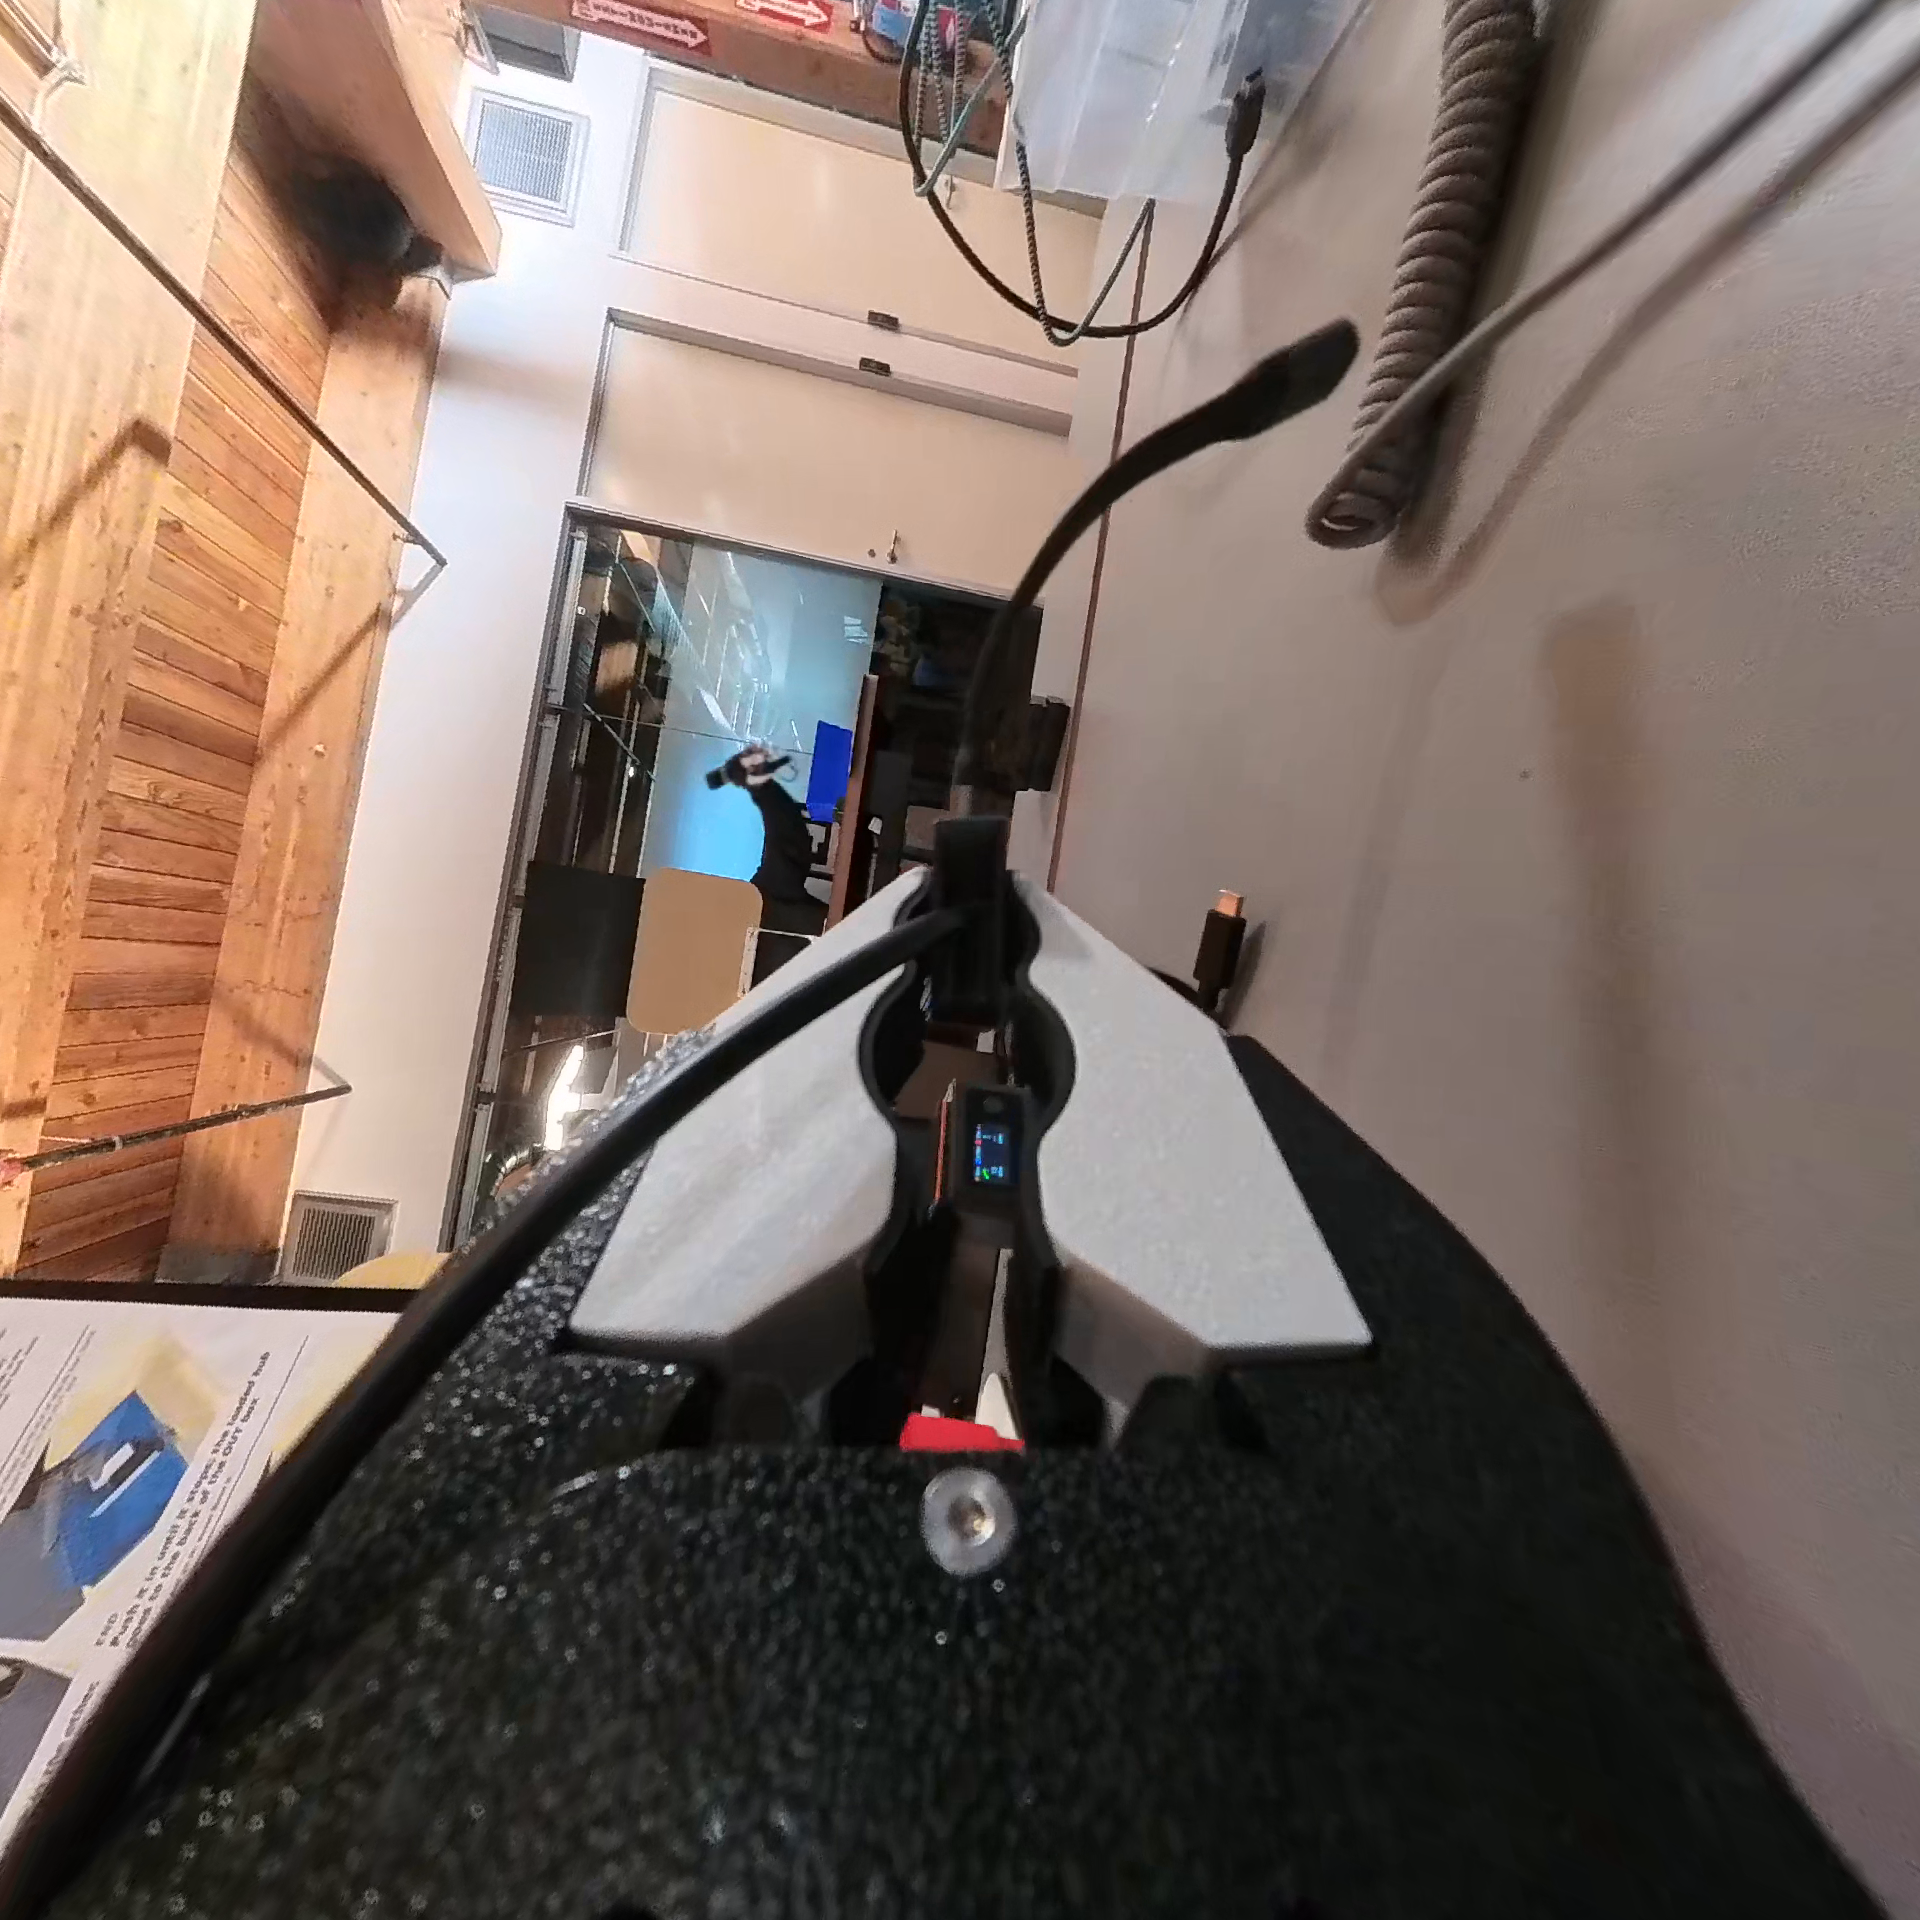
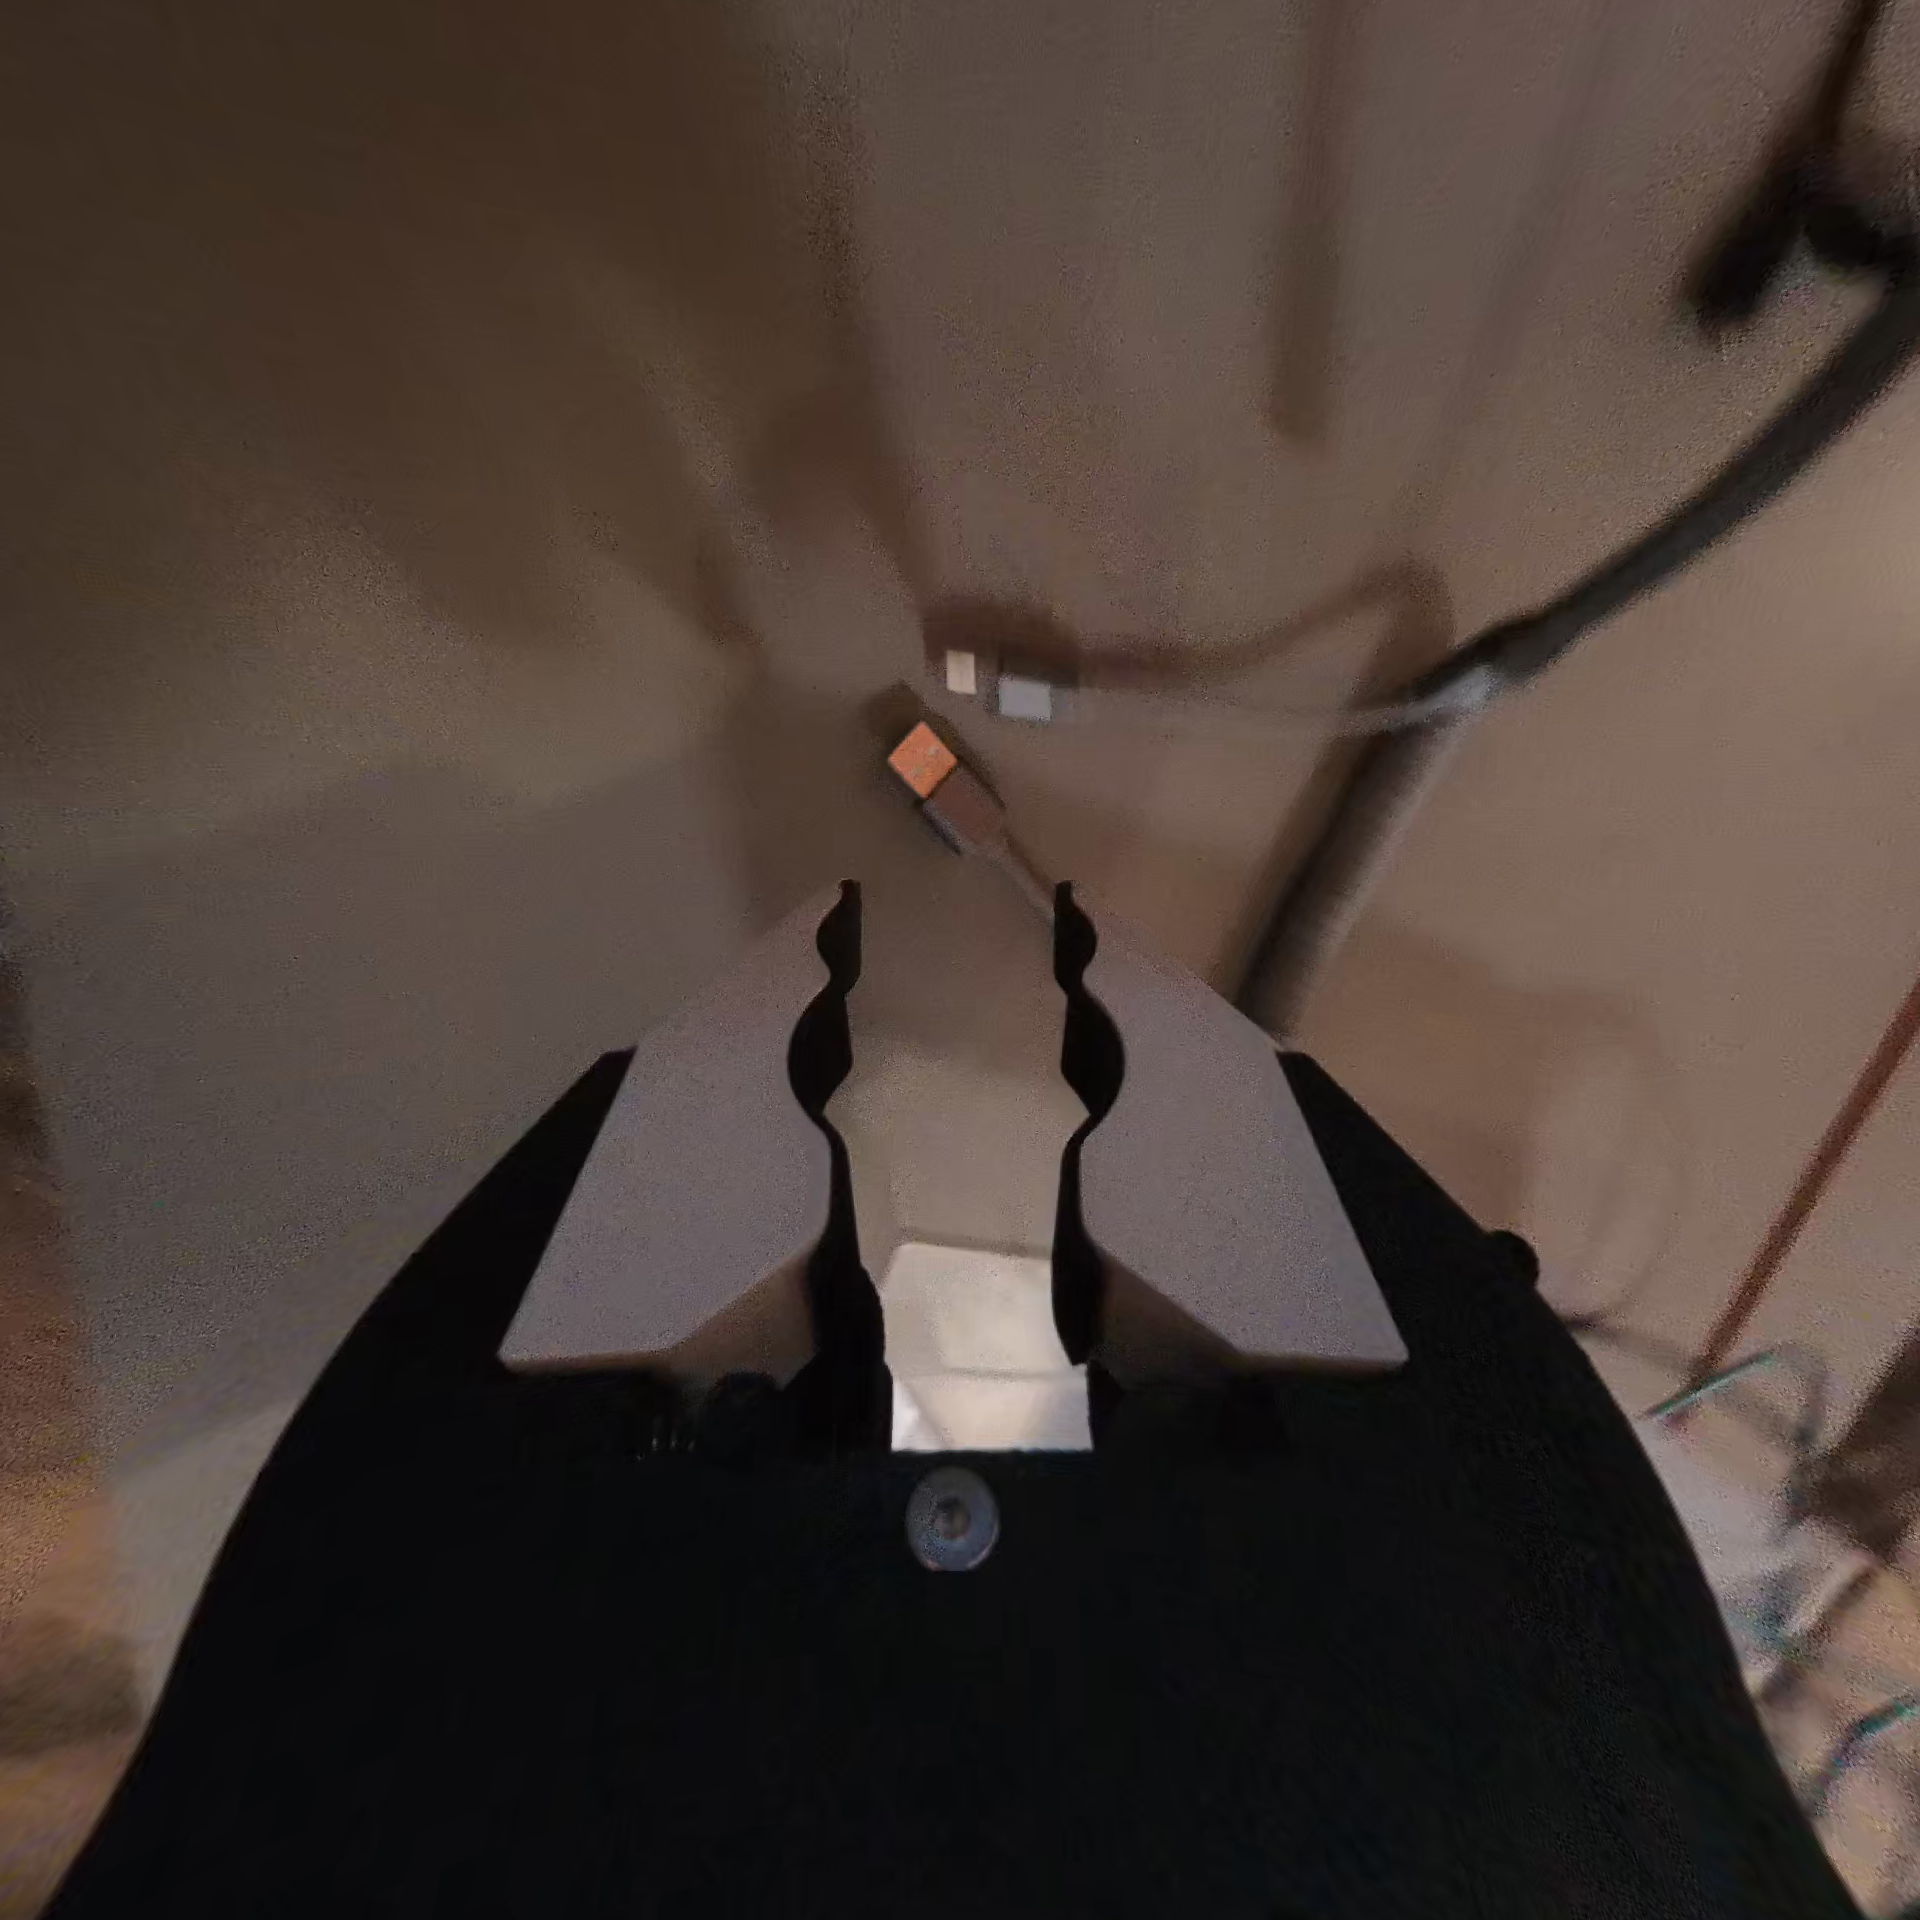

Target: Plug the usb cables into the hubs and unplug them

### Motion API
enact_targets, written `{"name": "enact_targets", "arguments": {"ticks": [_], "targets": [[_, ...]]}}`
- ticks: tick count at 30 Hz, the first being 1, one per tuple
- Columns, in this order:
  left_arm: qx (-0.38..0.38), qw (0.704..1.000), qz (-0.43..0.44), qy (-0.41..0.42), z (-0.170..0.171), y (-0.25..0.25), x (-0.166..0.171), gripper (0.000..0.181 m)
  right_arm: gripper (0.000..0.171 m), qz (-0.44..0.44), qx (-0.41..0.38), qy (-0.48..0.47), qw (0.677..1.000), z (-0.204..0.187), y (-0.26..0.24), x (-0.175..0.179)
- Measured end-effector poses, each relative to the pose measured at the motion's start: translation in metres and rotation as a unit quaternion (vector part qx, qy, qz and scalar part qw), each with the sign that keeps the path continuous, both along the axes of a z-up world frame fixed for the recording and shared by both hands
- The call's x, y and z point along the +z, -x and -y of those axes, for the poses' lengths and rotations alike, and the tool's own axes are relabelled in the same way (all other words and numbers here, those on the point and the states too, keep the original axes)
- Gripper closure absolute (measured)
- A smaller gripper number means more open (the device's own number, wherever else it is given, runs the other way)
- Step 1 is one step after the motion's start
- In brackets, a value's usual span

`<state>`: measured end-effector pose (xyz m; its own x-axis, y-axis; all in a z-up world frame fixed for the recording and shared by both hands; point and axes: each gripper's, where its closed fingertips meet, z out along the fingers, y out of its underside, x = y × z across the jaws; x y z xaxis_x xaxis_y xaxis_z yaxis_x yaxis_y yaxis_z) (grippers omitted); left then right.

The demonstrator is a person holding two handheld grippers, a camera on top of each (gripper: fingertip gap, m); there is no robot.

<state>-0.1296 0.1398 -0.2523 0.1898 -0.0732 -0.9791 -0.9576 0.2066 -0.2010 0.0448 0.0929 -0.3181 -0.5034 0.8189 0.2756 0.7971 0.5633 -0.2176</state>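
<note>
The left tool (image 1: 971, 914) is clamped on a small black hub (image 1: 971, 925), its black cable (image 1: 644, 1122) trailing back over the tool body; the hub is lifted off the beige tabletop (image 1: 1558, 935), probably so a port faces the incoming plug. The right tool (image 2: 956, 894), jaws parted and empty, hovers above an orange-tipped USB plug (image 2: 923, 758) lying beside a white plug (image 2: 1023, 696), apparently aligned for pickup. A grey coiled cable (image 1: 1423, 281) lies farther off.

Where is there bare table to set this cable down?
Bare table lies left of the orange-tipped plug ahead of the right tongs. Right of it is crowded: silver plugs, black cable.
</note>
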Motion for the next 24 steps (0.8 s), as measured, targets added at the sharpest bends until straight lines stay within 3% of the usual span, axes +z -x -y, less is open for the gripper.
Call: {"name": "enact_targets", "arguments": {"ticks": [1,6,15,18,24], "targets": [[-0.003,1.0,-0.002,0.002,0.001,-0.001,-0.001,0.173,0.136,0.014,0.043,-0.01,0.999,0.001,0.001,-0.004],[-0.022,0.999,-0.023,0.009,0.004,-0.008,-0.006,0.172,0.138,0.082,0.15,-0.013,0.985,-0.007,0.002,-0.02],[-0.032,0.998,-0.052,0.02,0.006,-0.014,-0.014,0.173,0.147,0.152,0.216,0.046,0.963,-0.005,0.004,-0.037],[-0.033,0.998,-0.053,0.021,0.007,-0.014,-0.015,0.173,0.156,0.148,0.207,0.063,0.965,-0.005,0.008,-0.037],[-0.039,0.998,-0.05,0.025,0.009,-0.017,-0.016,0.172,0.157,0.114,0.094,0.133,0.98,0.001,0.011,-0.033]]}}
